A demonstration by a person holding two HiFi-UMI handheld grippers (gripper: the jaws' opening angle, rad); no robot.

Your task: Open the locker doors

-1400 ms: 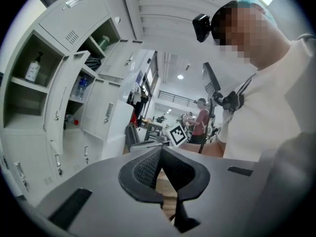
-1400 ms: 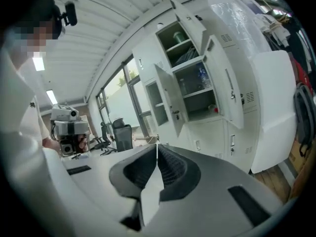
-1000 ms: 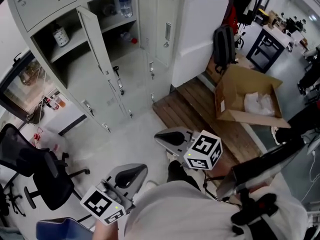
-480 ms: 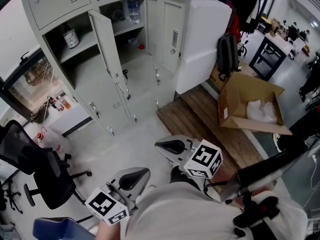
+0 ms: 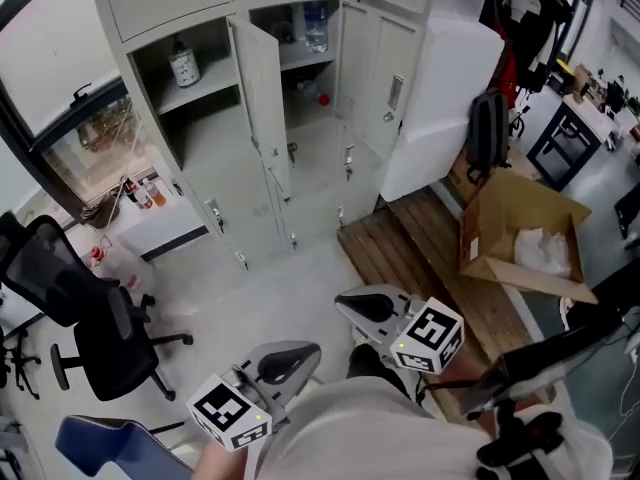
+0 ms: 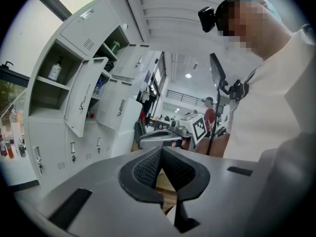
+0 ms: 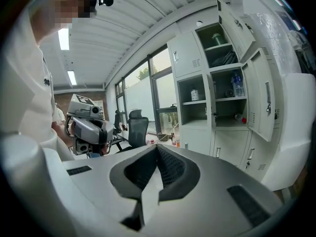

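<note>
The grey locker bank (image 5: 300, 158) stands across the floor ahead of me. Two upper doors hang open: a middle door (image 5: 262, 98) and a right door (image 5: 392, 80). The open compartments show a small bottle (image 5: 183, 67) and a water bottle (image 5: 315, 26). The lower doors (image 5: 215, 203) are closed with keys in them. My left gripper (image 5: 283, 363) and right gripper (image 5: 365, 306) are held low near my body, far from the lockers. Both are shut with nothing between the jaws, as the left gripper (image 6: 161, 154) and right gripper (image 7: 157, 152) show in their own views, with the lockers (image 7: 222, 83) beyond.
A black office chair (image 5: 95, 323) stands at the left and a blue seat (image 5: 110, 448) at the bottom left. On the right are a wooden platform (image 5: 415, 248), an open cardboard box (image 5: 520, 233), a black backpack (image 5: 487, 133) and a tall white block (image 5: 440, 98).
The lockers have slid down and to the right in the head view and look nearer. Both grippers stay shut and close to my body.
</note>
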